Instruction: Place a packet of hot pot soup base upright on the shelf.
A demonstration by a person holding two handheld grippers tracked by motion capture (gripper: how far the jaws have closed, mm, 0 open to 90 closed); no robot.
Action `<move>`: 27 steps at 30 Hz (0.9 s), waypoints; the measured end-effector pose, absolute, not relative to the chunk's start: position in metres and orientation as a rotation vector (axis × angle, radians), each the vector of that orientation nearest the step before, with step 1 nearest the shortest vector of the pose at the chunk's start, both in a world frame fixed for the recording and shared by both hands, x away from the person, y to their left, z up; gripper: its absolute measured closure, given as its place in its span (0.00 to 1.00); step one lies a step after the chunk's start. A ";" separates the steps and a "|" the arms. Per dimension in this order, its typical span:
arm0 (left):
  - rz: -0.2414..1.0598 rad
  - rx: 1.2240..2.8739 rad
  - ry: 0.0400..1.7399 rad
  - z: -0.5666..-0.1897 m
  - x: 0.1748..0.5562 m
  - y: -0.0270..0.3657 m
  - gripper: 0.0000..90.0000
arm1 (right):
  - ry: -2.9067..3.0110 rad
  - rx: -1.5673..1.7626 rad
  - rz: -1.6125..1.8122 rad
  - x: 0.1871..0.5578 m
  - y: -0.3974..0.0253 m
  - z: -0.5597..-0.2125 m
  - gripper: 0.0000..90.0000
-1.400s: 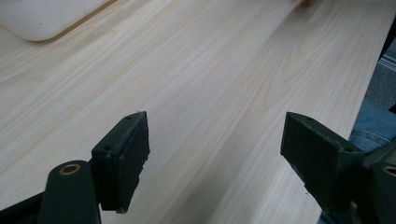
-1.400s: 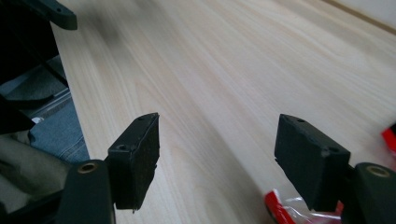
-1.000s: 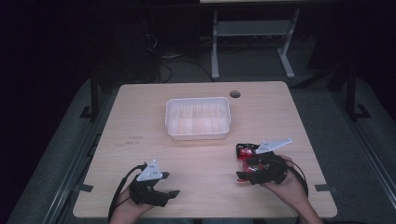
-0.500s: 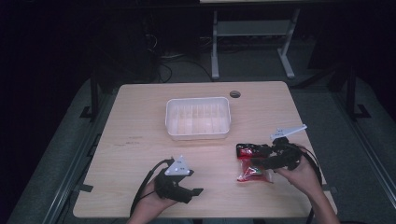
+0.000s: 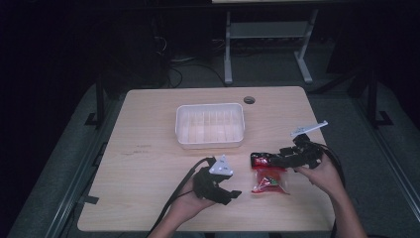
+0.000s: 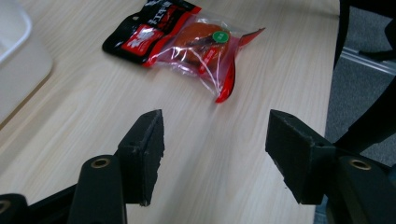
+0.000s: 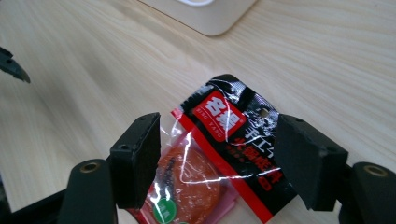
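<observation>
High view: the packet (image 5: 268, 173), a red and black snack pouch, lies flat on the table (image 5: 148, 129) in front of the empty white bin (image 5: 210, 125), toward the person's right. The right gripper (image 5: 270, 159) reaches in from the right, its tips at the packet's black top edge. The left gripper (image 5: 234, 195) rests on the table just left of the packet, apart from it. From here the jaw gaps are too small to judge.

Left gripper view: the left jaws stand wide apart with bare table between them. The packet lies ahead, untouched, and shows its full outline, including the clear window with a round reddish snack inside; the bin's corner (image 6: 18, 60) sits at the left edge.

Right gripper view: the right jaws are spread wide on either side of the packet's black header and grip nothing yet; whether the pads touch the film cannot be told. The bin (image 7: 205, 14) lies beyond.

The step in hand looks like the approach to a pick-up. The next move calls for lowering the right jaws over the header and closing on that flat seam, then a lift toward the bin.
</observation>
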State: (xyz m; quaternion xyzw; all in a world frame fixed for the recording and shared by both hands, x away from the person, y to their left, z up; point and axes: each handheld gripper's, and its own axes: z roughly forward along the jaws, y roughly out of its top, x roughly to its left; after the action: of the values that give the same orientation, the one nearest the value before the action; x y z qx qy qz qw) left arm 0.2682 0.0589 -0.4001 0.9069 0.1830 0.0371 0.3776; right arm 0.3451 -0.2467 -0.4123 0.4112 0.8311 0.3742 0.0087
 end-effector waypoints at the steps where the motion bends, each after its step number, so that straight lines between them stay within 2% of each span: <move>1: 0.095 2.318 0.468 -0.400 0.268 0.059 0.41 | 2.597 1.285 1.169 0.345 -0.247 -0.412 0.35; 7: 0.077 2.353 0.449 -0.406 0.280 0.031 0.44 | 2.582 1.315 1.144 0.346 -0.254 -0.416 0.36; 12: 0.037 2.351 0.464 -0.411 0.294 0.007 0.52 | 2.554 1.366 1.154 0.346 -0.267 -0.417 0.36; 17: 0.043 2.389 0.462 -0.415 0.302 -0.013 0.54 | 2.544 1.378 1.145 0.345 -0.272 -0.419 0.36; 21: 0.032 2.419 0.469 -0.423 0.307 -0.027 0.52 | 2.532 1.406 1.136 0.346 -0.277 -0.422 0.36; 27: 0.045 2.453 0.508 -0.434 0.311 -0.036 0.43 | 2.527 1.452 1.100 0.348 -0.282 -0.427 0.37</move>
State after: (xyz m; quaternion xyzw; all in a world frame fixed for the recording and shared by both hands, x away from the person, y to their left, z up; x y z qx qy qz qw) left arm 0.3110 -0.0363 -0.4342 0.9299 0.1928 0.0169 0.3128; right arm 0.3480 -0.2819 -0.4272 0.4661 0.8111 0.3530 0.0131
